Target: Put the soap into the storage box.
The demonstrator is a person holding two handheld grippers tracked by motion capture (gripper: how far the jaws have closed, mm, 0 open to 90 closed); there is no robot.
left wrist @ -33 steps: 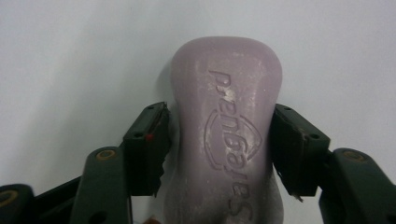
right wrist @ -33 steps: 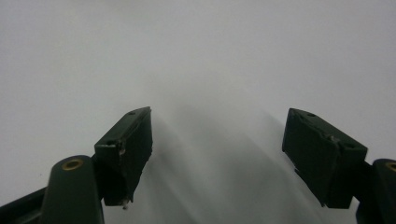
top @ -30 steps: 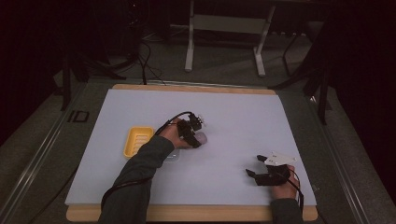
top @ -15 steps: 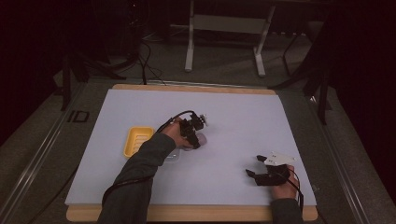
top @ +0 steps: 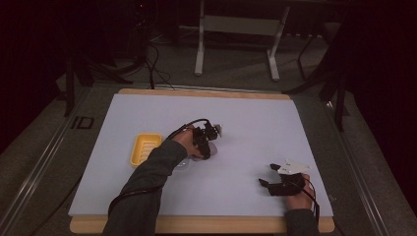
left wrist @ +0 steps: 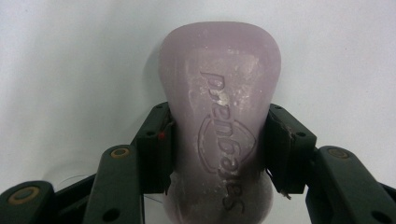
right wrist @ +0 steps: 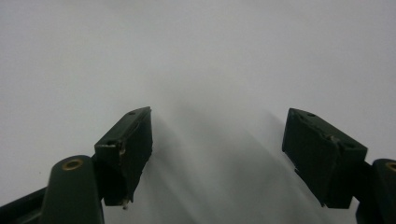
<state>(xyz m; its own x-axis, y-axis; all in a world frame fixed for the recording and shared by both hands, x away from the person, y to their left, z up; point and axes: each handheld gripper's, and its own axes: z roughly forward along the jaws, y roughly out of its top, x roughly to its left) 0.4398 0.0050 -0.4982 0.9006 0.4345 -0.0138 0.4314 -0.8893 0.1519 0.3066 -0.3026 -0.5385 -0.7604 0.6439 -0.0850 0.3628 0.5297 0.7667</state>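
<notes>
A pale purple soap bar (left wrist: 219, 88) with an embossed logo sits lengthwise between my left gripper's jaws, just over the white table surface. My left gripper (left wrist: 218, 147) is shut on the bar's narrow middle, with a pad pressing each side. In the high view the left gripper (top: 204, 140) is near the table's centre, just right of a yellow soap dish (top: 145, 148). My right gripper (top: 268, 175) rests low at the front right of the table. Its jaws stand wide apart, and the right gripper (right wrist: 217, 144) has only bare white surface between them.
The white mat (top: 255, 123) lies on a wooden-edged table (top: 196, 224). Something faint and clear (top: 184, 164) lies beside the left wrist. A metal stand (top: 236, 29) and cables are on the floor beyond the far edge.
My left gripper has shifted slightly with the soap held in it. The right gripper has stayed where it was, open.
</notes>
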